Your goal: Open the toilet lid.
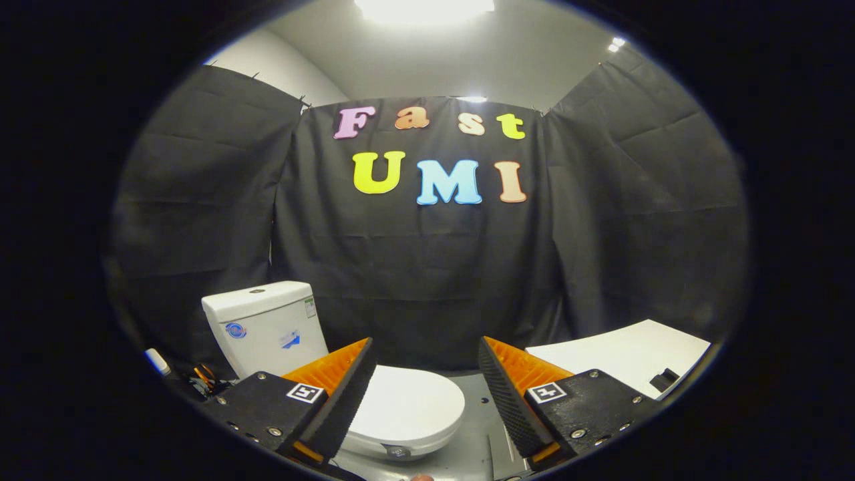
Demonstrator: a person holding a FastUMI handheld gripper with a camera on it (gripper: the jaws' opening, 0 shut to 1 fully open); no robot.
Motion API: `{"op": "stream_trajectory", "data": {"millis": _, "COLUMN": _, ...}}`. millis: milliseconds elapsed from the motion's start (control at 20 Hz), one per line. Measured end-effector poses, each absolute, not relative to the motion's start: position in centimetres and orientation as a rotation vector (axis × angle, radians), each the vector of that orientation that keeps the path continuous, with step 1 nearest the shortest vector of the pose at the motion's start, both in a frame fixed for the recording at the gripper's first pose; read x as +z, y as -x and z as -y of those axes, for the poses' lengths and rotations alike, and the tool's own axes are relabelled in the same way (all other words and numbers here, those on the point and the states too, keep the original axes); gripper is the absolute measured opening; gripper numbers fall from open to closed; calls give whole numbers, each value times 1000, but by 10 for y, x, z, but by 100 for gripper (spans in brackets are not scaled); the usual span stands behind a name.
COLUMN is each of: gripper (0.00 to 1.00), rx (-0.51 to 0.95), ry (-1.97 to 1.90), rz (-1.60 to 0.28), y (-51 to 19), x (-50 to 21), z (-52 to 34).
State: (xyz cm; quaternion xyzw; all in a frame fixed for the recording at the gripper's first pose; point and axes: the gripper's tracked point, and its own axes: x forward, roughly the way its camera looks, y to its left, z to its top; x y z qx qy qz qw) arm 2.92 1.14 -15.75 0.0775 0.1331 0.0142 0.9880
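Tongs (424,394) spread wide, nothing btwn fingers. Lid (407,404) down flat on bowl, just ahead, partly behind left finger; front rim free. Tank (264,324) stands behind it. White board (621,357) lies to the right, beyond right finger.

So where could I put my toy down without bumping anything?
The grey floor beside the toilet lid, up to the white board, is bare. The corner left of the tank is crowded with small things. The tool is open, holding nothing.
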Motion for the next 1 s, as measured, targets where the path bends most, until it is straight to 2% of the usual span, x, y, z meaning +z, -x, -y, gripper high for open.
{"op": "stream_trajectory", "data": {"millis": 500, "gripper": 95, "rx": 87, "ry": -411, "rz": -489, "y": -27, "x": -273, "z": -64}}
{"op": "stream_trajectory", "data": {"millis": 1000, "gripper": 96, "rx": 66, "ry": -755, "rz": -643, "y": -22, "x": -341, "z": -118}}
